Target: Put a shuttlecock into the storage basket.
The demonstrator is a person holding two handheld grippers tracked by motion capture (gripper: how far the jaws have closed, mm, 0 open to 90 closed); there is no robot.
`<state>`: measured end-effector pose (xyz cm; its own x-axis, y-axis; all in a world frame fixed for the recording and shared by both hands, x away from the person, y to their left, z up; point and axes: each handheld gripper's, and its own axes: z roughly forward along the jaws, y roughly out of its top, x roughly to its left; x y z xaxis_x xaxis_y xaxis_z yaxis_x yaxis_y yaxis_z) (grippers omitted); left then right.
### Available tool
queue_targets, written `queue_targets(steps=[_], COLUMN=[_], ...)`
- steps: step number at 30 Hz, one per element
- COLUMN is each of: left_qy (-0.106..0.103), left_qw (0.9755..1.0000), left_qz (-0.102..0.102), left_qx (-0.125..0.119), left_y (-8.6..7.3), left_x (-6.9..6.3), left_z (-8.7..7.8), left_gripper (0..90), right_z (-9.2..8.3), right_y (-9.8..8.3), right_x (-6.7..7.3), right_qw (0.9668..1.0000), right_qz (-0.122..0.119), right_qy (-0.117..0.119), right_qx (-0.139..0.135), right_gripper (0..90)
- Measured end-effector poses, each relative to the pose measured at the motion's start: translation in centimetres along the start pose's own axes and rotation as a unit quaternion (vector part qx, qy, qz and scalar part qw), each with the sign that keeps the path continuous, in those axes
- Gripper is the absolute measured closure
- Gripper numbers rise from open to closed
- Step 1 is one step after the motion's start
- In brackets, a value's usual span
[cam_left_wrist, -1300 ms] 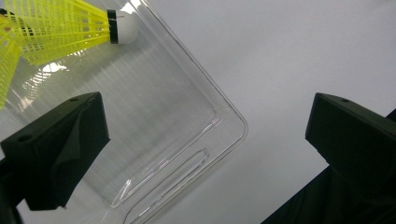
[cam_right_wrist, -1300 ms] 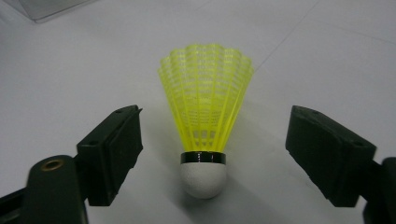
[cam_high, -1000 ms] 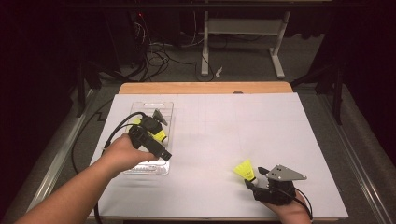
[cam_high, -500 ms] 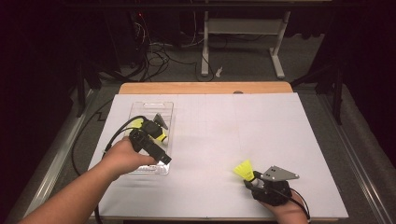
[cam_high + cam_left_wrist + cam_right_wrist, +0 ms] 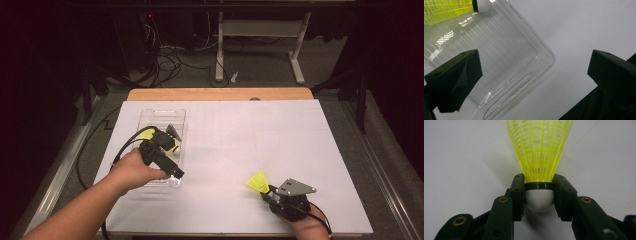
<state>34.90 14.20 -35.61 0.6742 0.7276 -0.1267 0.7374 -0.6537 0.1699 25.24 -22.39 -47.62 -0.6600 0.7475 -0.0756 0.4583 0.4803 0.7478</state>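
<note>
High view: a white-covered table (image 5: 280,140) is seen from above, with a clear plastic tray (image 5: 161,120) lying at its left side. The left gripper (image 5: 176,173) is held over the tray's near end by the left hand (image 5: 132,170), and a bit of yellow is glimpsed in the tray just past it. At the near right of the table, a yellow shuttlecock (image 5: 258,182) is gripped by the right gripper (image 5: 270,192), skirt pointing up and to the left in that view; the right hand (image 5: 307,227) is partly cut by the bottom edge. Left gripper view: the fingers (image 5: 456,80) are spread wide with nothing between them, one over the tray's ribbed floor, the other over bare table beside the tray's rounded corner. A second shuttlecock (image 5: 454,7) is seen lying in the tray at the top left, white cork tip toward the tray wall. Right gripper view: the fingers (image 5: 517,195) have just been closing and are now clamped on both sides of the shuttlecock's white cork, at the black band, with the yellow mesh skirt pointing away from the gripper over the white table surface.
</note>
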Motion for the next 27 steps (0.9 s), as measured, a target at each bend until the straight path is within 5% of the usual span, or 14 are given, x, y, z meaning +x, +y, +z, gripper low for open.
queue_targets(steps=[15,27], left_qy=[-0.009,-0.005], left_qw=[0.9999,1.0000], left_qz=[0.011,0.008], left_qx=[-0.002,0.002], left_y=[0.2,0.4], left_x=[-0.9,-0.7], left_z=[0.0,0.0], left_gripper=[0.6,0.6], right_z=[-0.4,-0.5], right_y=[1.3,4.5], right_x=[0.6,1.3], right_qw=[0.9987,0.9972], right_qz=[0.009,0.000], right_qy=[0.043,0.060], right_qx=[-0.026,-0.044], right_gripper=[65.8,65.8])
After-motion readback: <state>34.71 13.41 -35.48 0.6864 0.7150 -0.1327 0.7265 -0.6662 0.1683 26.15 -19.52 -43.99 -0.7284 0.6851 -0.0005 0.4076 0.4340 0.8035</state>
